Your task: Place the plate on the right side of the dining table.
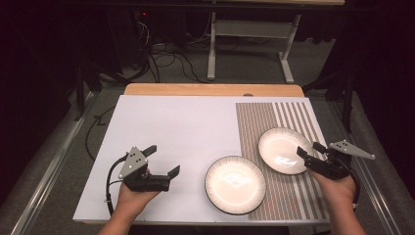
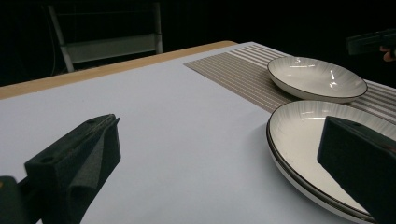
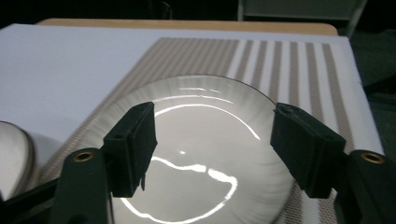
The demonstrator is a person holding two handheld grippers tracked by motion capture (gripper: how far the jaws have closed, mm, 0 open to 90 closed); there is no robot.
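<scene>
- Desk (image 1: 166,127), the largest thing here: a white sheet covers it, with a wooden edge at the far side and a striped placemat (image 1: 288,115) laid over its right part.
- Plates next. The far plate (image 1: 285,150) sits wholly on the striped placemat; in the right gripper view the same plate (image 3: 201,154) lies flat under the jaws, empty and glossy. The near plate (image 1: 235,184) lies half on the white sheet, with its right edge over the placemat's border. The two plates lie just beside each other and, as far as I can tell, do not touch.
- Right tool (image 1: 309,152), at the right rim of the far plate: its jaws stand well apart and hold nothing. In the right gripper view the right tool (image 3: 212,140) has both pads above the dish, clear of its rim. I judge that this plate has just been set down on the placemat and let go.
- Left tool (image 1: 161,159), over the bare white sheet left of the near plate: jaws wide, nothing between them. In the left gripper view the left tool (image 2: 219,154) points toward the near plate (image 2: 299,135).
- Next move, as I judge it: clear the right tool from the far plate without nudging the rim, then take the near plate by its thin edge. That calls for a low, level approach, as the rim sits close to the sheet.
</scene>
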